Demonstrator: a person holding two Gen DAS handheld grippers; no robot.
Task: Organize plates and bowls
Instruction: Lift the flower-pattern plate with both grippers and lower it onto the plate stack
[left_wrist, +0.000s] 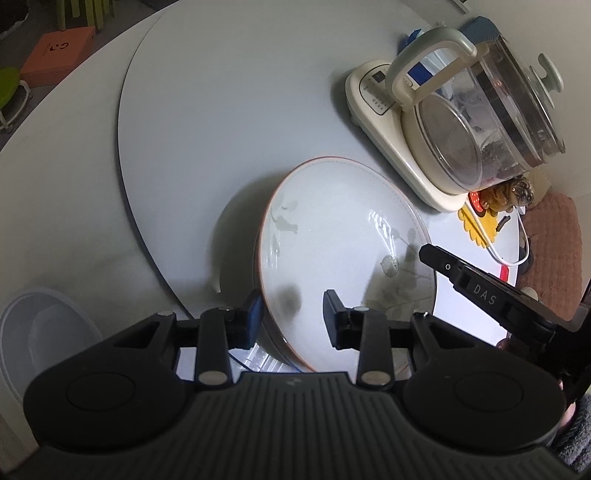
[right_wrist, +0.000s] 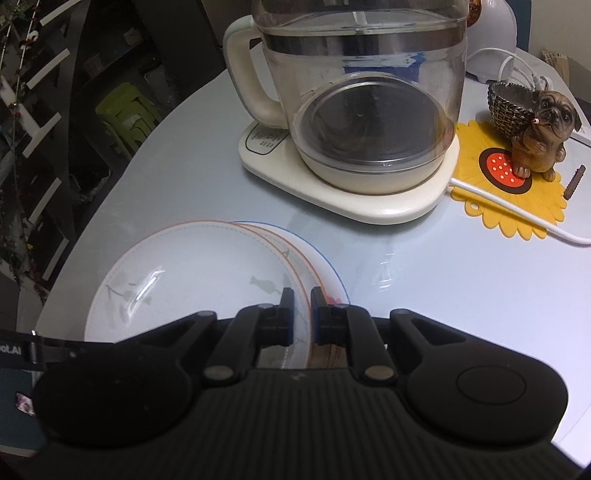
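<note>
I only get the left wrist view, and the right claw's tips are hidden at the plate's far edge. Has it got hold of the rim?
Observer: Yes. The right wrist view shows the right claw closed to a narrow gap, with the rim of the top plate running between its fingers.
Operator: Is anything under that plate?
Observer: Two more. There is a second orange-rimmed plate and, lowest, a blue-rimmed plate.
Operator: Are they stacked square?
Observer: No. Both lower plates stick out past the top plate on the side toward the kettle base.
</note>
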